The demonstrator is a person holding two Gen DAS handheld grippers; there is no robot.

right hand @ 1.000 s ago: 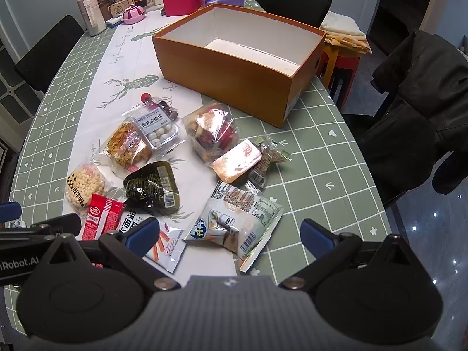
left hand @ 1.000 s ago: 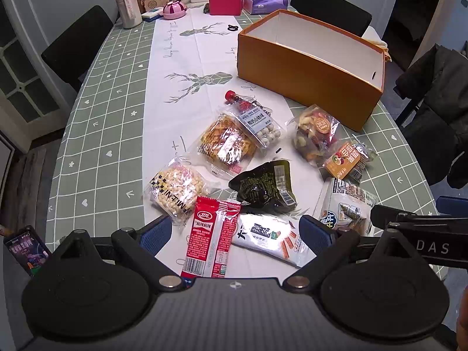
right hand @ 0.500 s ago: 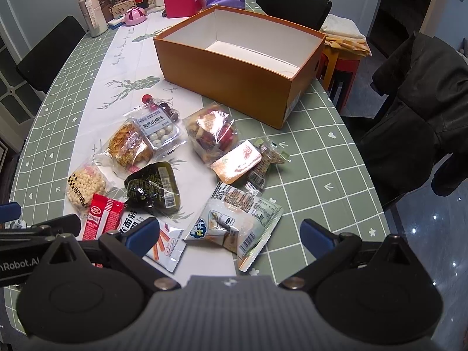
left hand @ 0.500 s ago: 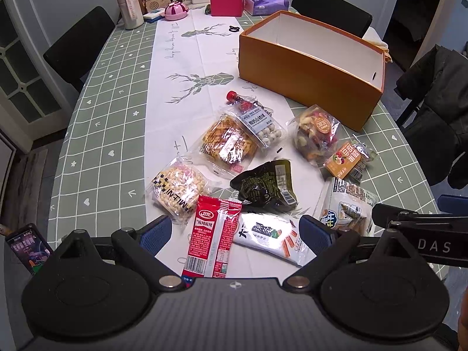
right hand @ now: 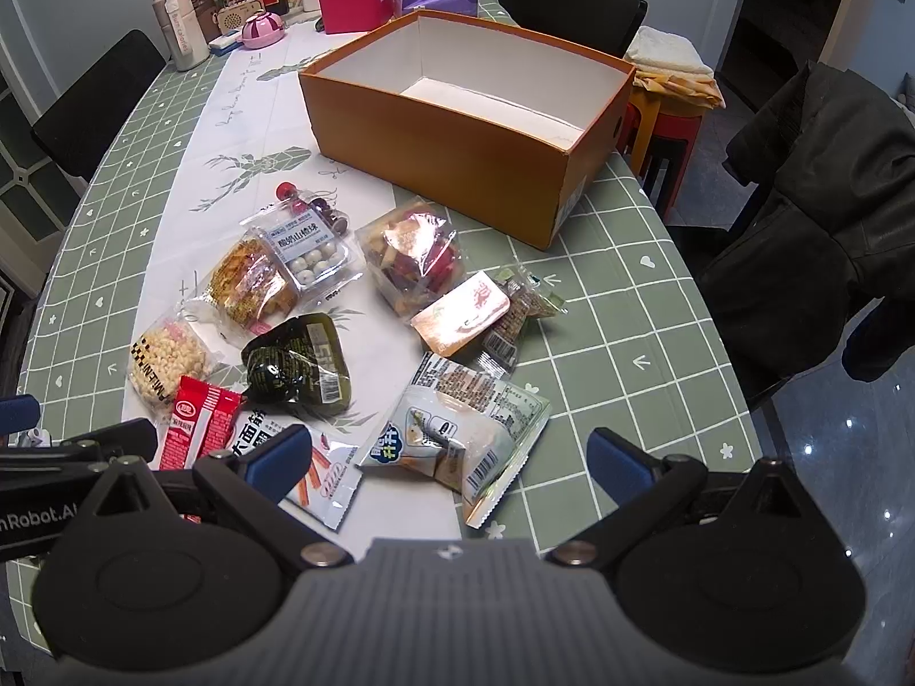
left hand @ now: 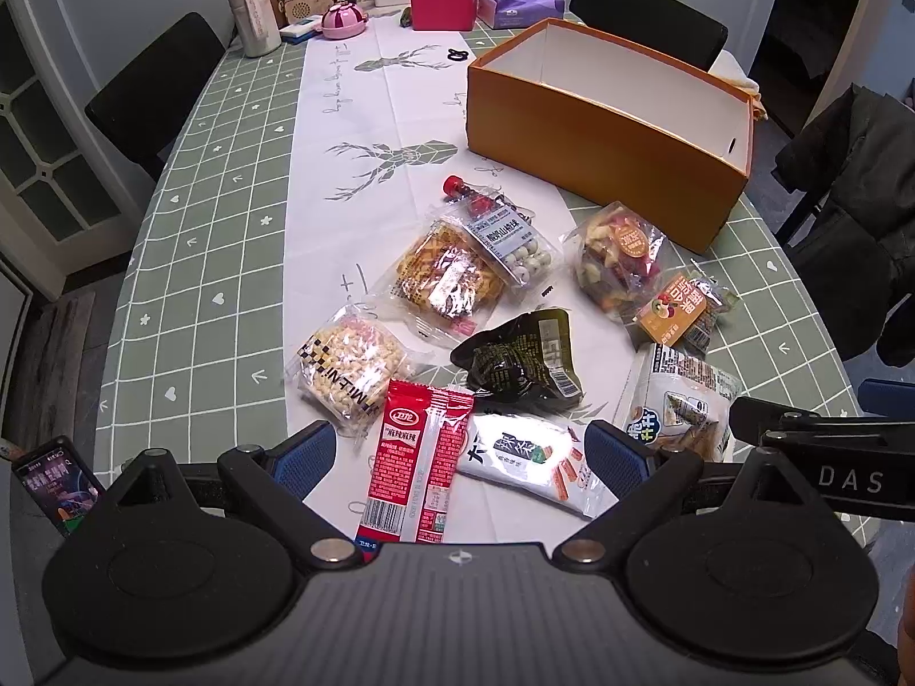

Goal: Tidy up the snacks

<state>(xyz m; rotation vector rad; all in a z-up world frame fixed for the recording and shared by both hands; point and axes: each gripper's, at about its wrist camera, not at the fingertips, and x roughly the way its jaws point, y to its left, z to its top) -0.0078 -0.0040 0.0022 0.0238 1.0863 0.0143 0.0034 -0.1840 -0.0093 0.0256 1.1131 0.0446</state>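
Snacks lay scattered over the near end of the table [left hand: 189, 263], none yet in the orange box [right hand: 457, 154], which stood open-topped and empty just beyond them, probably set there to receive them. Of the packets, the pale bag [right hand: 457, 434] lay nearest the right gripper [right hand: 449, 451], the red sachet [left hand: 414, 469] between the fingers of the left gripper [left hand: 457, 449], the small orange-labelled pack [left hand: 672, 308] nearer the box. Both grippers hovered above the spread with jaws wide apart and nothing held, seemingly poised to choose a first packet.
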